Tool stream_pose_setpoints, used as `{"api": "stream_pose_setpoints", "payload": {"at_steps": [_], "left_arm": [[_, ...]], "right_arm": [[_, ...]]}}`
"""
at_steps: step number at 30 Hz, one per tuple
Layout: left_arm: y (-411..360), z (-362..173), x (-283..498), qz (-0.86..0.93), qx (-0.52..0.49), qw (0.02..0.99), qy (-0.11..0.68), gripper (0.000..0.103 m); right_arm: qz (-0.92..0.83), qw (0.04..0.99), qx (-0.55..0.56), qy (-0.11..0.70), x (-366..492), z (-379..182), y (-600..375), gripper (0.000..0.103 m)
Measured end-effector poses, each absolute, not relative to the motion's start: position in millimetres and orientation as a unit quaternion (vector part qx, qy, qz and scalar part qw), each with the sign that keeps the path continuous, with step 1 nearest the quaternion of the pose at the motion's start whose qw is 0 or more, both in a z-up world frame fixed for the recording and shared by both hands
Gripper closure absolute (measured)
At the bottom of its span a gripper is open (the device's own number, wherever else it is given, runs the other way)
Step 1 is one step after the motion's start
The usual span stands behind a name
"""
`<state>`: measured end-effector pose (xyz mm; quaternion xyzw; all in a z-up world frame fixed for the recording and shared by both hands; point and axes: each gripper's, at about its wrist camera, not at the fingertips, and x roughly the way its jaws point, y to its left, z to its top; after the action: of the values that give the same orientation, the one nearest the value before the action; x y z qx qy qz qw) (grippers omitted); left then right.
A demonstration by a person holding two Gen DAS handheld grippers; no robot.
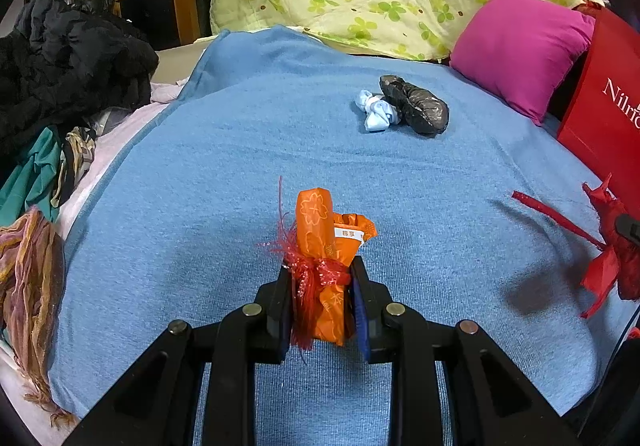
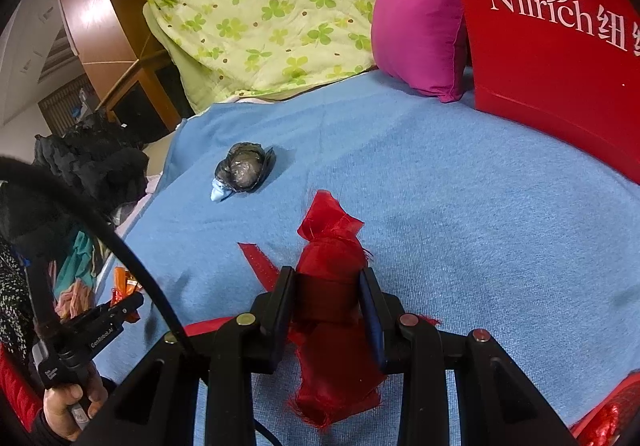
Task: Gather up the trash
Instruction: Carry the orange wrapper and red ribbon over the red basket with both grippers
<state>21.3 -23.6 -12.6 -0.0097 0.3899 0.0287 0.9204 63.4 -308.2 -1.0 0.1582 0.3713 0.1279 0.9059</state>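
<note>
Showing person's hand only in right view, left tongs gripping orange packet

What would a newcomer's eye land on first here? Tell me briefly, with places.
Two bright bundles clamped up close: an orange wrapper tied with red ribbon in the left tool, and a red fabric roll in the right tool. Behind them on the blue blanket lie a black bag wad touching a pale blue scrap, and a big red Nilrich bag stands on the right beside a magenta pillow.
</note>
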Motion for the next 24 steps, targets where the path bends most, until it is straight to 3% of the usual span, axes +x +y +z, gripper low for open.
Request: {"api": "stream_pose_setpoints", "payload": {"at_steps": [12,24], "left_arm": [[-58,22,13,0.001,-0.004,0.926,0.378,0.076],[-164,79,-9,-0.093,0.02,0.923,0.372,0.076]], "right_arm": [[0.107,0.912,0.212,0.335,39,28,-350,0.069],[0.023,0.935,0.23,0.27,-53,79,-445,0.069]]}}
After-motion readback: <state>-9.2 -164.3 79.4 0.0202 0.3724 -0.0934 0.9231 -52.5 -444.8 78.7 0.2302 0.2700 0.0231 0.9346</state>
